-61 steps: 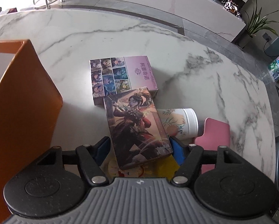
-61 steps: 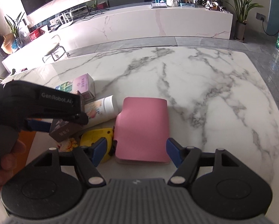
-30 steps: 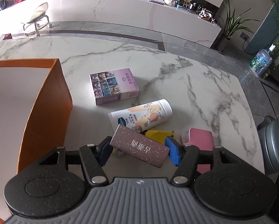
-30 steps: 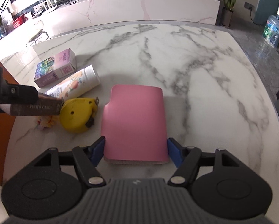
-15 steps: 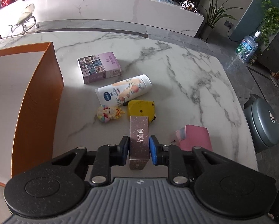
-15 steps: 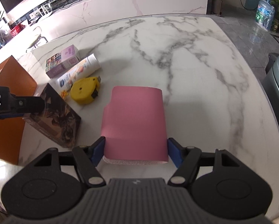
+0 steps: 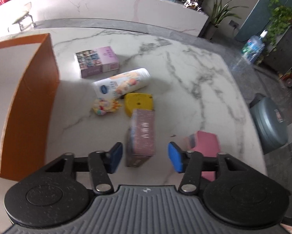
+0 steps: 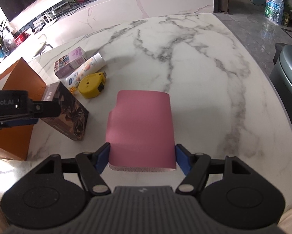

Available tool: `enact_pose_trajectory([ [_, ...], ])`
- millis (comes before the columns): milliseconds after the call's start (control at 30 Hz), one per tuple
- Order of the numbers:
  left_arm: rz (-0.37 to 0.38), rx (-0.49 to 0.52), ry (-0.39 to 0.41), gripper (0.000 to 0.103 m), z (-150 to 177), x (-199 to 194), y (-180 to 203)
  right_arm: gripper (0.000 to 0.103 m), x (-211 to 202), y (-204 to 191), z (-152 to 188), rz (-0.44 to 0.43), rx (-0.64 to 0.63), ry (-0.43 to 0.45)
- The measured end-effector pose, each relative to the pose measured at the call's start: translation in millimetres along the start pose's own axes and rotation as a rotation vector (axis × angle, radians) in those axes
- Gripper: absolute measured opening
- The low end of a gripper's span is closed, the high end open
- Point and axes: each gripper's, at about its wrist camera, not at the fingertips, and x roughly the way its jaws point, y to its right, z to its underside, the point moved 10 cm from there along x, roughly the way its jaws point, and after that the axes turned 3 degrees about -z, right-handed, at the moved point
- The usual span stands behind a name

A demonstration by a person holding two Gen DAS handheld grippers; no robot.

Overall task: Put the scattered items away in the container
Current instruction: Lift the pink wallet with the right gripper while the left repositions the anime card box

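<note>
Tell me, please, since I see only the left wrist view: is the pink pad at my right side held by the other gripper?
Observer: Yes. The right gripper has one blue finger against each side of the pink pad.
Operator: What is on the wide side of the box?
Observer: A dark printed picture; that side faces the right camera.
Operator: Is the yellow tape measure plain yellow all around?
Observer: No. It has a black part on the side toward the pink pad.
</note>
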Motion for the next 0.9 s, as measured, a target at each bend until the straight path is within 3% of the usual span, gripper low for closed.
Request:
enact_pose_trajectory([
  [267, 0.111, 0.055, -0.031, 0.053, 5.8, 10.1, 31.3, 0.073, -3.2, 12.2, 0.3, -0.005, 0.019, 0.006],
  [467, 0.068, 0.106, -0.049, 0.054, 8.3, 18.4, 30.1, 0.073, -2.4, 16.3, -0.4, -0.005, 0.016, 0.006],
  [600, -0.039, 0.276, -0.032, 0.073, 8.0, 20.2, 26.6, 0.073, 1.6, 20.3, -1.6, 0.009, 0.02, -0.002],
  [633, -0.054, 0.317, -0.023, 0.073, 7.7, 21.2, 26.9, 0.073, 2.9, 21.8, -2.0, 0.015, 0.021, -0.004],
  [900, -0.084, 0.663, 0.042, 0.087, 12.1, 36.6, 42.8, 0.073, 6.1, 25.0, -2.3, -0.004, 0.027, -0.018],
])
